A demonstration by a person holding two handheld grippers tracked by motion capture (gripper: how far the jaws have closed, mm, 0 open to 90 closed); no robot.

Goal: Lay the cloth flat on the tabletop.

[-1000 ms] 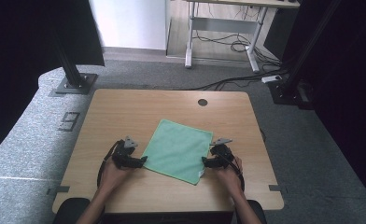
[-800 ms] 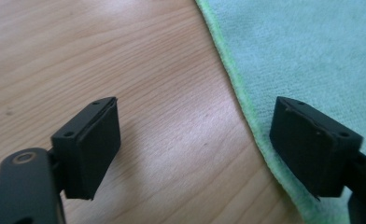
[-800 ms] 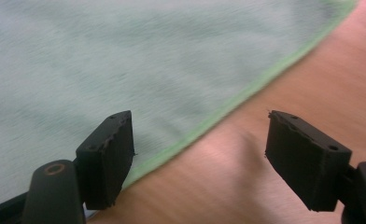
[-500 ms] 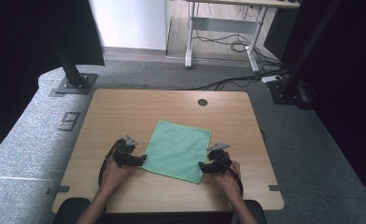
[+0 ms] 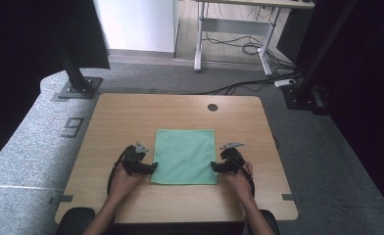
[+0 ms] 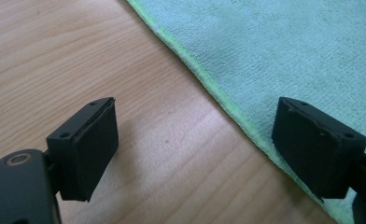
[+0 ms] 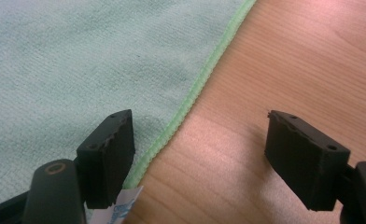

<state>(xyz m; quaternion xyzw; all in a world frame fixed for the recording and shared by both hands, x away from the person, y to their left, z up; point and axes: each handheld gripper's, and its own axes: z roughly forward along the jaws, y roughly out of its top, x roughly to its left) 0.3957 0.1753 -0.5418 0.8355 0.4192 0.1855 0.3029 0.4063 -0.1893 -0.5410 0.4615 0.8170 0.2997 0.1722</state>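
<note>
both tongs spread over the cloth's side edges

the left gripper (image 5: 153,168) sits left of centre in the lower half of the high view, its jaws well apart and holding nothing. in the left gripper view one pad hangs over bare wood at lower left and the other over the green cloth (image 6: 284,51) at lower right, so the hem runs between them. the right gripper (image 5: 214,167) mirrors it right of centre, jaws likewise spread and empty. in the right gripper view its left pad is over the cloth (image 7: 78,60), its right pad over wood, and a small white tag (image 7: 120,210) pokes out at the bottom edge by the hem.

the cloth (image 5: 185,155) lies flat and square to the table in the middle of the high view, nearer the bottom edge than the top, with a gripper at each side near its lower corners.

the step in hand looks like taking hold of both side edges. to do it well, i'd lower each pair until the lower pad slides under the hem, bite in just past the stitched border so it cannot slip, and close both sides together at matching points so the cloth lifts evenly.

the wooden table (image 5: 131,117) is pale, with a round cable hole (image 5: 212,107) near its far edge. around it is grey carpet, black stand posts at upper left and upper right, and a white desk frame (image 5: 231,36) with loose cables along the top.
</note>
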